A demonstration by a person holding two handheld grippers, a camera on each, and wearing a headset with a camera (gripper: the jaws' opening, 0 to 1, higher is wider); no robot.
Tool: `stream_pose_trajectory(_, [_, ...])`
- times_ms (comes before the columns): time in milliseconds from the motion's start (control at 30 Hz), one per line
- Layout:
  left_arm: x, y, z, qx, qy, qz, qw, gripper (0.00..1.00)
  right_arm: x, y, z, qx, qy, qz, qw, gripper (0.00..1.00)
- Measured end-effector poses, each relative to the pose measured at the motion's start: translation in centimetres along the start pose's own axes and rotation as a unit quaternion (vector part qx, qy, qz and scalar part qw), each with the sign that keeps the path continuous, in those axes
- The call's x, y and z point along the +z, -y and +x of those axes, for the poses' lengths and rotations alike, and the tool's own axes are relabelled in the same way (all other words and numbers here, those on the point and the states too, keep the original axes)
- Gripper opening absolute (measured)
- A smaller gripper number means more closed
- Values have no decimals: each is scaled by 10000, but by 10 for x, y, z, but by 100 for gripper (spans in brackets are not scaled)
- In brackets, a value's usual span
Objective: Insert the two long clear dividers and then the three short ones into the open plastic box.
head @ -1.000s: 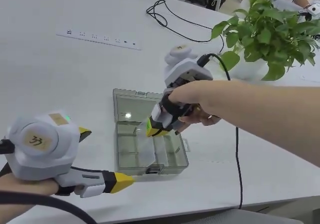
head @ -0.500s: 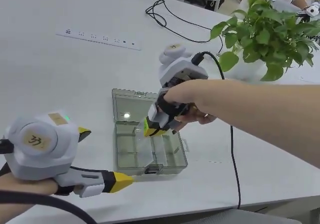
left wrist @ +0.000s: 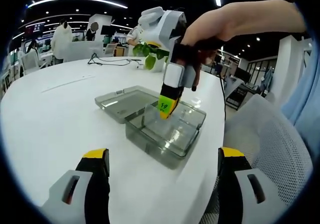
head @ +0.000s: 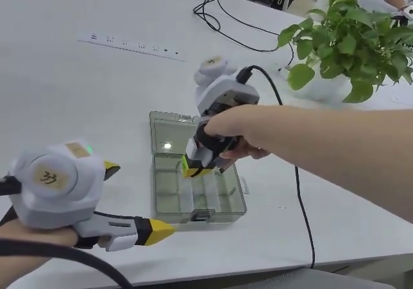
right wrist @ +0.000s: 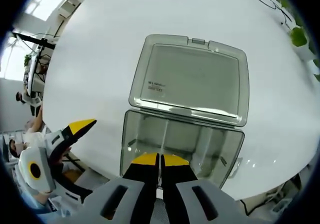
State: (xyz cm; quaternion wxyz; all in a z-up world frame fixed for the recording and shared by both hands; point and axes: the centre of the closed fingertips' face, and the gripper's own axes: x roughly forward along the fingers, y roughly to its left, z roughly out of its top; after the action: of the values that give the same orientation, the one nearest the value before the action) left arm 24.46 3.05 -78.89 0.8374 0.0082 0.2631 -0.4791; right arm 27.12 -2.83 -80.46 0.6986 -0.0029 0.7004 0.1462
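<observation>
Hanging tips-down over the open plastic box, the right gripper pinches a clear divider, its length running hinge-to-latch; the left gripper hovers wide open, well apart.

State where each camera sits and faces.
Head view: on the headset, looking down at the box, right gripper over it, left gripper nearer; forearm shows.
Left gripper view: on that gripper, facing the box from low; jaws apart.
Right gripper view: on that gripper, straight above the box; jaws together.
All share the box.
</observation>
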Motion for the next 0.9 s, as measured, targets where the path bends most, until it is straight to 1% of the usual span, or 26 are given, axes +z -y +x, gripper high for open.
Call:
stream_pose_trajectory(233, [0,-2,0,21,4,-33,10000,91,1,2,4,-39,-13,-67,10000,3])
stream_pose_trajectory(400, [-1,-4,0,34,-2,-45,10000,91,1,3,4,-53,-28,-84,9999,3])
stream_pose_trajectory(633, [0,-2,1,22,4,-26,10000,91,1,2,4,-79,14,-163,9998,3])
stream_pose_trajectory(800, [1,-1,-1,22,4,-19,10000,91,1,1,3,-34,27,-265,9996,4])
stream_pose_trajectory(900, [0,-2,-2,40,-11,-6,10000,91,2,-2,2,82,101,-443,9989,6])
